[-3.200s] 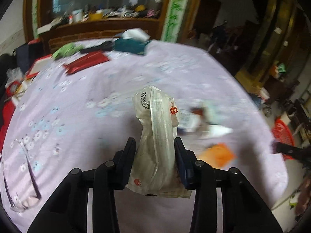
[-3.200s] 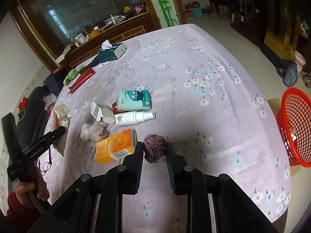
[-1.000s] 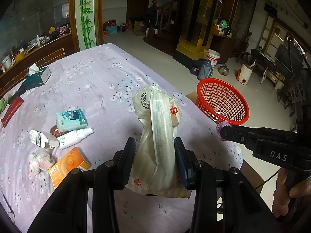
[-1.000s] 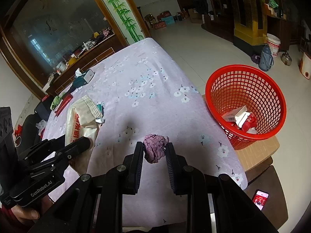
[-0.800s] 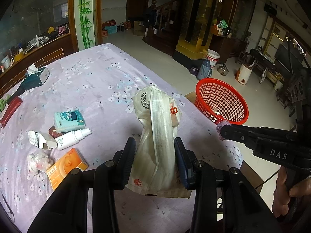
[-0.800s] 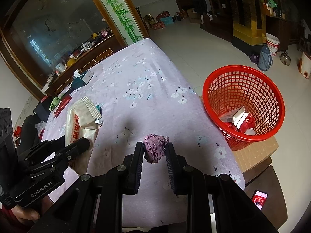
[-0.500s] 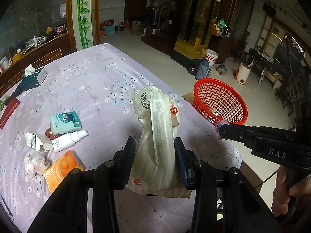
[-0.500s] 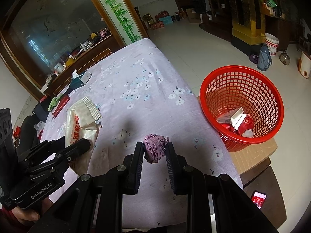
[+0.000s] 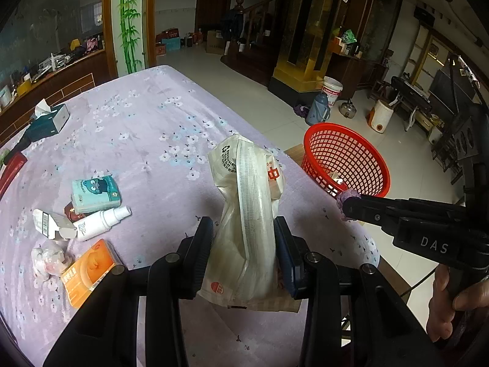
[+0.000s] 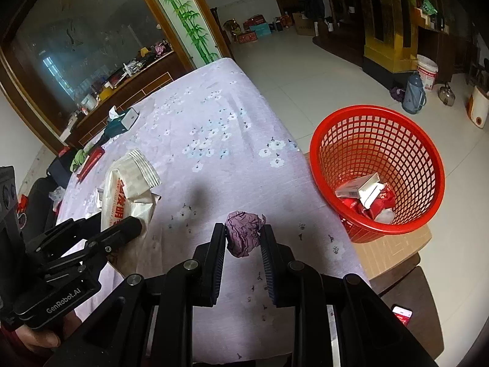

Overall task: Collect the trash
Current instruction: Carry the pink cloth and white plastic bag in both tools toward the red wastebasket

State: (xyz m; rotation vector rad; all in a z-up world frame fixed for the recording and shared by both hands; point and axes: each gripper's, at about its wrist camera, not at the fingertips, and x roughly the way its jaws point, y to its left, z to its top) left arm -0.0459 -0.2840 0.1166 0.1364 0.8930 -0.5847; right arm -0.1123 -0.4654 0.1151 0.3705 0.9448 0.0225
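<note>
- Left gripper (image 9: 244, 244): both fingers pressed against a crumpled white plastic bag (image 9: 247, 202), which stands upright between them above the table (image 9: 152, 140).
- Right gripper (image 10: 243, 238): fingers drawn close on a purple paper wad (image 10: 243, 234), held over the table's near corner.
- Red basket (image 10: 377, 171): on a low wooden stand just beyond the table edge, to the right; it holds a white carton (image 10: 360, 188) and red wrappers (image 10: 382, 202).
- Between grippers and basket: only the table corner and open air; nothing blocks the way.
- Left on the purple flowered cloth: teal pack (image 9: 95, 194), white spray bottle (image 9: 101, 223), open small box (image 9: 50, 224), orange box (image 9: 88, 270), crumpled tissue (image 9: 47, 258); a tissue box (image 9: 50, 120) lies well apart at the far side.
- Floor beyond: a blue flask (image 9: 318, 111) and a white bucket (image 9: 332, 90).
- Hidden or unclear: the bag's lower part is covered by the left fingers; the bag's print is too small to read; the basket's bottom is partly masked by its wall.
</note>
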